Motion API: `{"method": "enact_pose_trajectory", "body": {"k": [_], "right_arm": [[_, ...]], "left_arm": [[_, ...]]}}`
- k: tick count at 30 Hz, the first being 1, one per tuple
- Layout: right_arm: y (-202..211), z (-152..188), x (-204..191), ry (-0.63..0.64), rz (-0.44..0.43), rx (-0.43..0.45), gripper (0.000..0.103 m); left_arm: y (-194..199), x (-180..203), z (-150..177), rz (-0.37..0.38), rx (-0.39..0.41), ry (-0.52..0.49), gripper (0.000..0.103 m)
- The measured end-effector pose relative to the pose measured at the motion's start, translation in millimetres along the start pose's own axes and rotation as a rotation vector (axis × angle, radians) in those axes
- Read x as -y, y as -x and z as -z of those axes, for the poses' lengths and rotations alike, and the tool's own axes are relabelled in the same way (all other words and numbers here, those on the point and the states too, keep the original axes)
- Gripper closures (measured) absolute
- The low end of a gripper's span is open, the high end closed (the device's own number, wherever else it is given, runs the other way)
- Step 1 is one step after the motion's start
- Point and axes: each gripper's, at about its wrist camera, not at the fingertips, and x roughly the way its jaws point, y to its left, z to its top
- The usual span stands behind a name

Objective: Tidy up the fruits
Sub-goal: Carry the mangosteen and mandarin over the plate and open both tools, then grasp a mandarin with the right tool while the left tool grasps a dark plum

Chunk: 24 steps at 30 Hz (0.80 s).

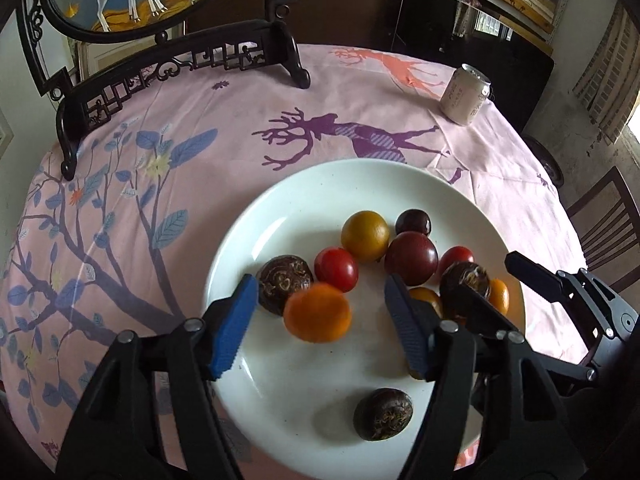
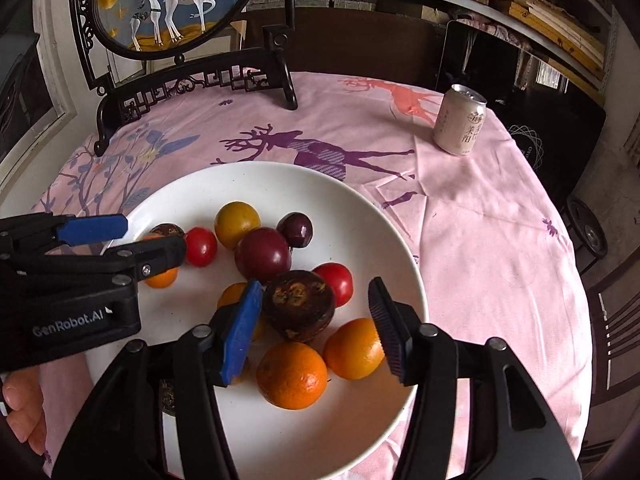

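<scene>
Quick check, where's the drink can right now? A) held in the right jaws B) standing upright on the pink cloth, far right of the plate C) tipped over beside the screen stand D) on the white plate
B: the drink can stands upright on the pink tablecloth, apart from the white plate, with both sets of jaws open over the fruit.

The white plate point(image 1: 256, 224) is looked down on steeply and from close above in the left wrist view, from its near-left side, along the left gripper point(image 1: 320, 316) toward the far edge of the table. In the right wrist view the same plate point(image 2: 360, 216) is seen from its near-right side, equally close, along the right gripper point(image 2: 316, 328). Shared by both views are the plate, the carved screen stand point(image 1: 180, 60) beyond it, and the can point(image 2: 460, 124) behind it to the right.
</scene>
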Motion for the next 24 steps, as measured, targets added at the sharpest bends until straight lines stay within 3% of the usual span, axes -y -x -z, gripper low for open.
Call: {"method": "enact_pose_trajectory", "body": {"k": [6, 12, 17, 24], "right_arm": [[55.7, 22.8, -1.9, 0.008, -0.019, 0.034, 0.045], [105.4, 88.0, -18.6, -0.018, -0.099, 0.032, 0.045], [122.3, 119.9, -36.9, -0.015, -0.119, 0.023, 0.045], [124.1, 126.7, -46.8, -0.007, -0.132, 0.012, 0.045]], "left_arm": [[60.1, -9.7, 24.6, 0.018, 0.077, 0.006, 0.03], [112.7, -24.6, 95.0, 0.003, 0.155, 0.031, 0.027], [119.7, -35.1, 140.5, -0.041, 0.16, 0.052, 0.027], [117.7, -41.2, 162.1, -0.053, 0.135, 0.064, 0.027]]}}
